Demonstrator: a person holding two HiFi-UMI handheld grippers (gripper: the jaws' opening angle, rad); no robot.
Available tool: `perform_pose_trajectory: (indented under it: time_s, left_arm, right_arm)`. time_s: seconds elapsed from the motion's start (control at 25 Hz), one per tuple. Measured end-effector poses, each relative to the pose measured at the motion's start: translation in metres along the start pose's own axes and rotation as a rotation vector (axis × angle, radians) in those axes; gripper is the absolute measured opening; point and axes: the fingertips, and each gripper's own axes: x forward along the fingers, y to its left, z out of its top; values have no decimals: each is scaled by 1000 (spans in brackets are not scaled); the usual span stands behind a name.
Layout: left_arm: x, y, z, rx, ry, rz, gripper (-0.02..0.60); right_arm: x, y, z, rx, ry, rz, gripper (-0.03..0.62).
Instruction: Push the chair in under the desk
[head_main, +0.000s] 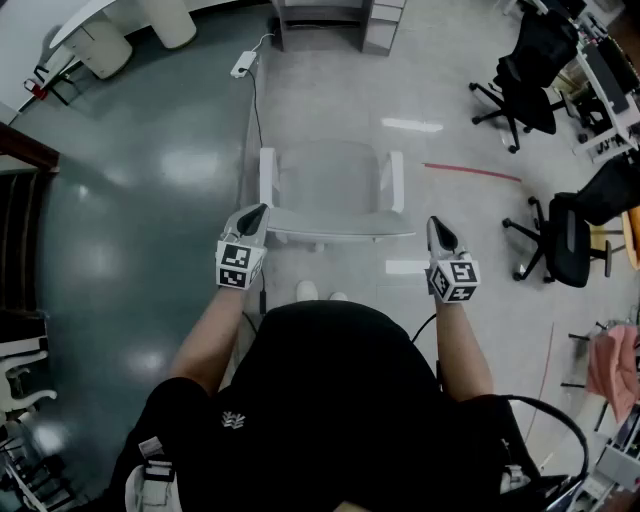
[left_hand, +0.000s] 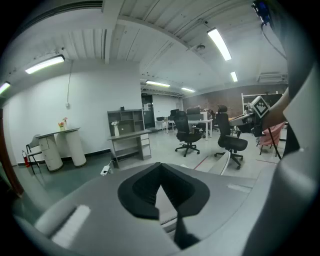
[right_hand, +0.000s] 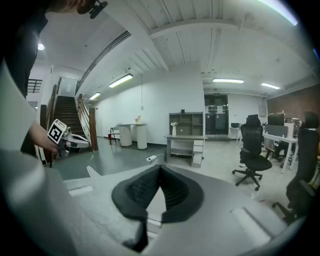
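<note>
A pale grey chair (head_main: 330, 185) with two white armrests stands right in front of me, its backrest toward me. The grey desk (head_main: 322, 18) with shelves and drawers sits beyond it at the far wall; it also shows in the left gripper view (left_hand: 129, 137) and the right gripper view (right_hand: 185, 140). My left gripper (head_main: 256, 214) is shut and empty, its tips at the left end of the backrest's top edge. My right gripper (head_main: 438, 230) is shut and empty, just off the backrest's right end. Both gripper views show the jaws closed, left gripper (left_hand: 160, 167) and right gripper (right_hand: 160, 169).
A power strip (head_main: 243, 65) with its cable lies on the floor left of the desk. Black office chairs (head_main: 525, 70) (head_main: 565, 235) stand at the right. A white table (head_main: 100, 35) is at the far left, a dark staircase (head_main: 20, 230) along the left edge.
</note>
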Motion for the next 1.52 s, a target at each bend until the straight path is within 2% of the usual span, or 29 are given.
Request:
perform_pose_trajectory:
  time_s: [0.2, 0.32, 0.44, 0.52, 0.56, 0.64, 0.72, 0.8, 0.88, 1.0, 1.08, 1.16, 1.28, 1.52]
  left_arm:
    - [1, -16, -4, 31, 11, -13, 6]
    - [1, -35, -16, 52, 51, -50, 6]
    - [1, -55, -27, 122, 106, -81, 6]
    - [4, -65, -38, 180, 144, -94, 24]
    - [7, -69, -44, 204, 168, -109, 84]
    - [14, -80, -61, 260, 239, -156, 206]
    - [17, -91, -84, 348, 327, -218, 216]
    - [23, -96, -103, 441, 398, -272, 219]
    - [35, -95, -112, 508, 428, -301, 232]
    - [54, -93, -118, 560, 465, -337, 230]
    - [67, -89, -119, 571, 491, -369, 225]
    - [74, -85, -118, 569, 506, -394, 192]
    - [77, -80, -119, 579, 500, -427, 184]
    - [104, -64, -112, 562, 516, -448, 176]
  right_arm:
    - [-4, -5, -6, -9, 9, 28, 2]
    - [-4, -8, -15, -8, 23, 61, 2]
    - [-3, 1, -31, -47, 76, 146, 2]
    - [1, 18, -46, -165, 142, 250, 2]
    - [6, 28, -55, -239, 181, 305, 3]
    - [16, 46, -74, -350, 265, 396, 111]
    - [24, 61, -91, -433, 338, 449, 174]
    - [32, 71, -103, -527, 391, 485, 187]
    - [44, 76, -118, -608, 450, 529, 198]
    - [59, 83, -142, -671, 542, 600, 199]
    - [73, 84, -147, -689, 579, 601, 198]
    - [83, 85, -149, -704, 606, 590, 195]
    - [91, 86, -152, -729, 634, 598, 188]
    - [117, 73, -144, -732, 662, 568, 172]
